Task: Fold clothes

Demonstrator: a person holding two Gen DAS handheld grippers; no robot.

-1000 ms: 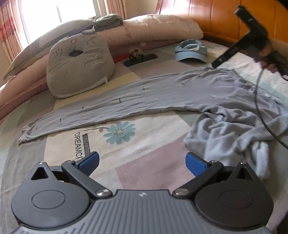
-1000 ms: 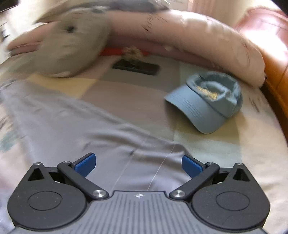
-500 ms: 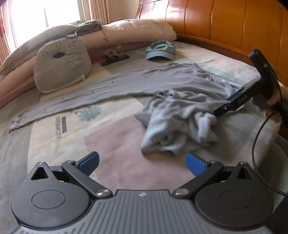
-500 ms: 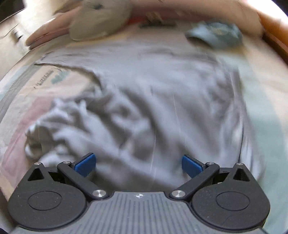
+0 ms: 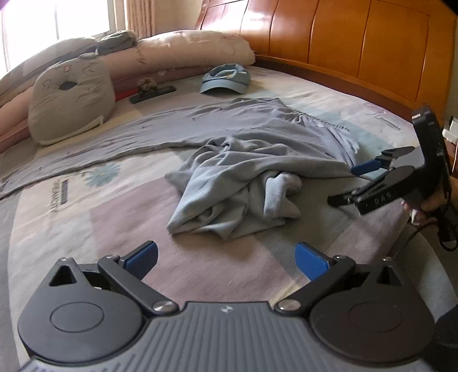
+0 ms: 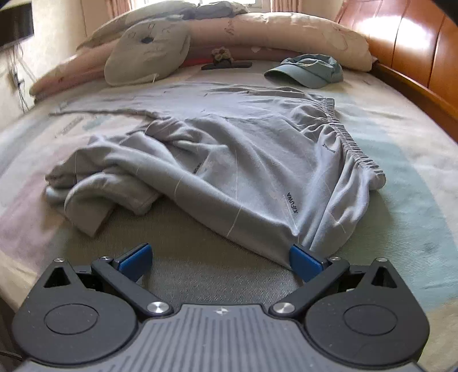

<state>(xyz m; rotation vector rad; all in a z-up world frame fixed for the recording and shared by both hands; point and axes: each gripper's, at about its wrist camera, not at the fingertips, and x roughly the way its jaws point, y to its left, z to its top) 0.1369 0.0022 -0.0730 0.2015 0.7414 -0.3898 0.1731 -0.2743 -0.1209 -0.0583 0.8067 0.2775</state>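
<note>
Both sets of fingers gape wide, holding nothing. The right gripper (image 6: 220, 257) has swung down from near the cap (image 6: 307, 70) to the bed; its right finger (image 6: 304, 261) now touches the grey trousers (image 6: 243, 148) at the waistband corner. The left gripper (image 5: 226, 257) has pulled back, the bunched leg lying ahead. Likely a grasp comes next, to straighten it.

- Glossy orange-brown panelled wooden headboard (image 5: 343, 51) curves behind the patchwork pastel bedspread (image 5: 120, 229).
- Bright curtained window (image 5: 57, 20) left of the headboard.
</note>
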